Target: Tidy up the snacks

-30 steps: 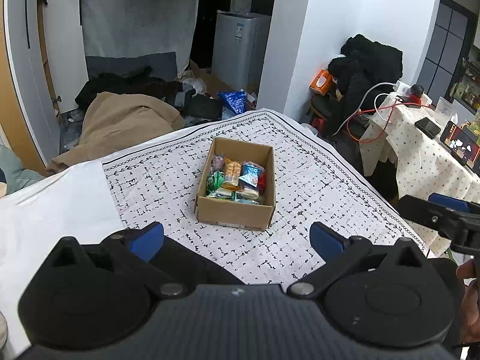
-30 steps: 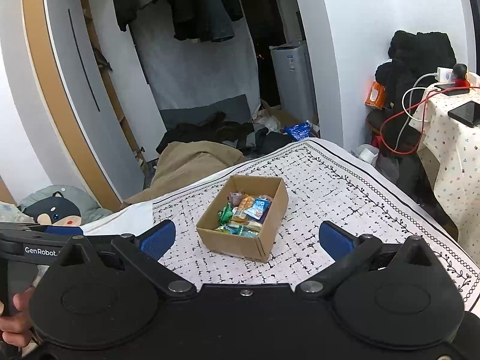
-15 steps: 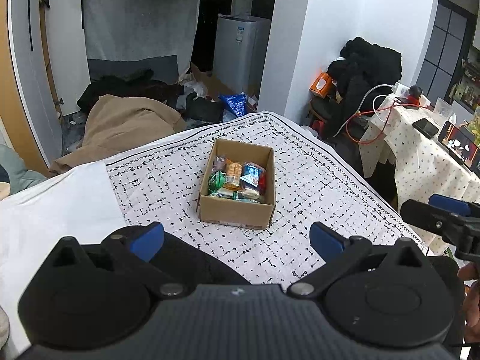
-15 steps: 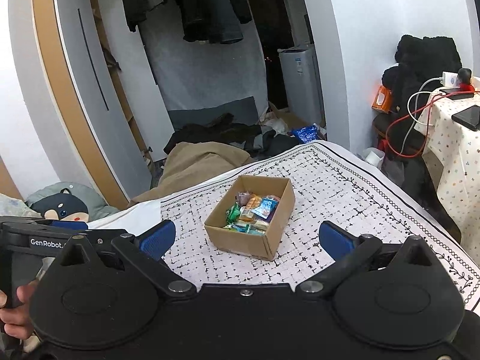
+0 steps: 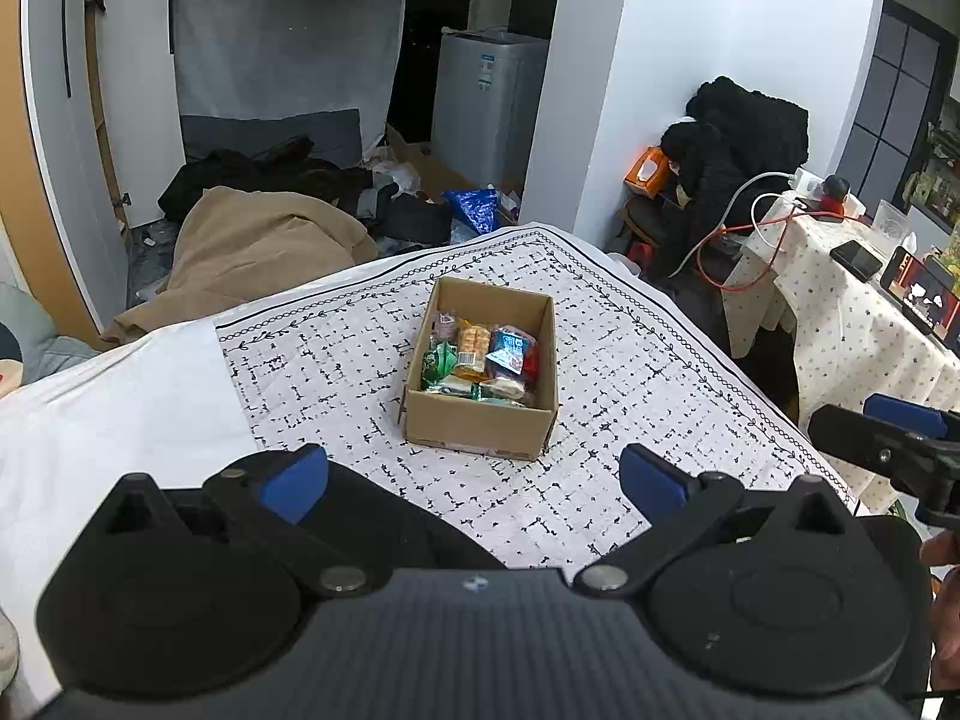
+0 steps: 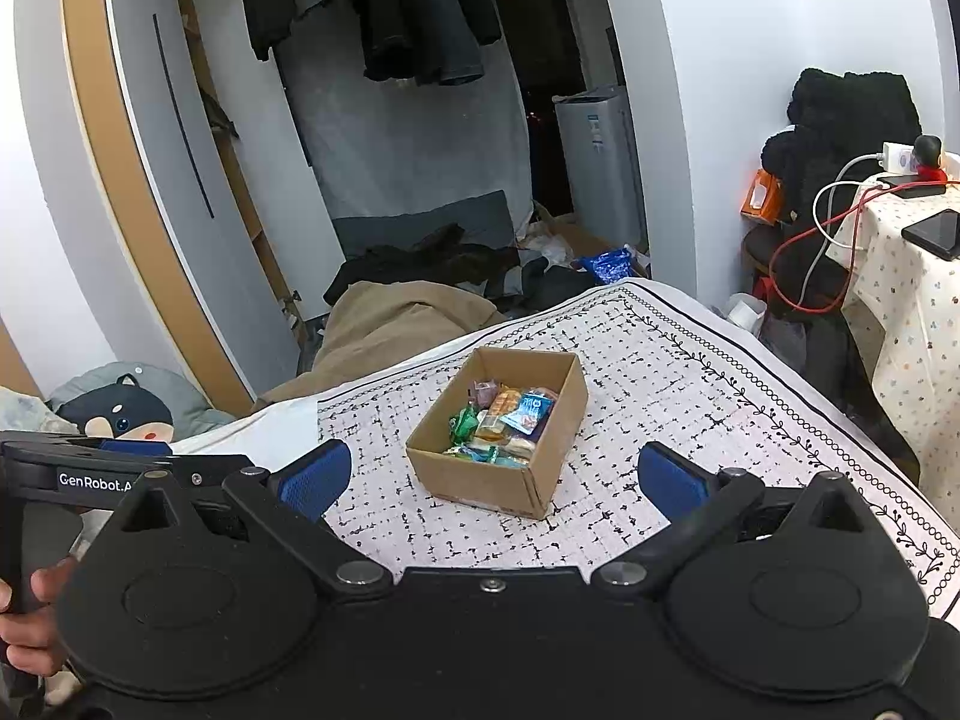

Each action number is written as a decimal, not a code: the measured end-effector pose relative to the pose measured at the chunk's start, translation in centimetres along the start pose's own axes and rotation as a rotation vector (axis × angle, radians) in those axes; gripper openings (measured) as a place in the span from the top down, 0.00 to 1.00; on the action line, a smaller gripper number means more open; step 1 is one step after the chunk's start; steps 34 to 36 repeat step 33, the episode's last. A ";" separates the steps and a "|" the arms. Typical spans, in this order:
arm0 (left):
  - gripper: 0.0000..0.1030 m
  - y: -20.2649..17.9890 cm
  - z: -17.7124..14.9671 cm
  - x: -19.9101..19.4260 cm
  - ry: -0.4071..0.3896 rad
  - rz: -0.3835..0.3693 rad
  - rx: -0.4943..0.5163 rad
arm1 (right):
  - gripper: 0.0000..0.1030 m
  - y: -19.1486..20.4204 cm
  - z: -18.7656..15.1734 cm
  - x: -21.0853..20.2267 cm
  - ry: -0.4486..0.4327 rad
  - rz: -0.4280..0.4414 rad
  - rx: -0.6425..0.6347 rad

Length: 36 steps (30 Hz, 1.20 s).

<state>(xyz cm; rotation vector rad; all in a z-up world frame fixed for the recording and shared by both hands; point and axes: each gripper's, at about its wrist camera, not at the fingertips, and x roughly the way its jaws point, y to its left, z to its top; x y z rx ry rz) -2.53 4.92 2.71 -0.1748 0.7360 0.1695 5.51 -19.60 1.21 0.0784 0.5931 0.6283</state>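
Blue-padded fingers of the left gripper (image 5: 473, 481) stand wide apart and hold nothing, and the right gripper (image 6: 494, 479) is spread just as wide and empty. Beyond both, well apart from the pads, a cardboard box (image 5: 480, 417) sits on the patterned cloth (image 5: 630, 360), with the snack packets (image 5: 477, 363) lying inside it. Compared with a second ago, the box lies a little farther from the left gripper and more centred ahead of the right one; both grippers have stayed spread.
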 end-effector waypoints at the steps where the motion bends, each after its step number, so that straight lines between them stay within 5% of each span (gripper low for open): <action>1: 0.00 0.0 0.0 0.0 0.000 0.000 -0.001 | 0.00 0.0 0.0 0.1 0.002 0.000 0.000; 36: 0.00 -0.1 -0.4 1.1 0.009 -0.018 0.003 | 0.00 0.7 -0.3 0.8 0.038 -0.010 -0.006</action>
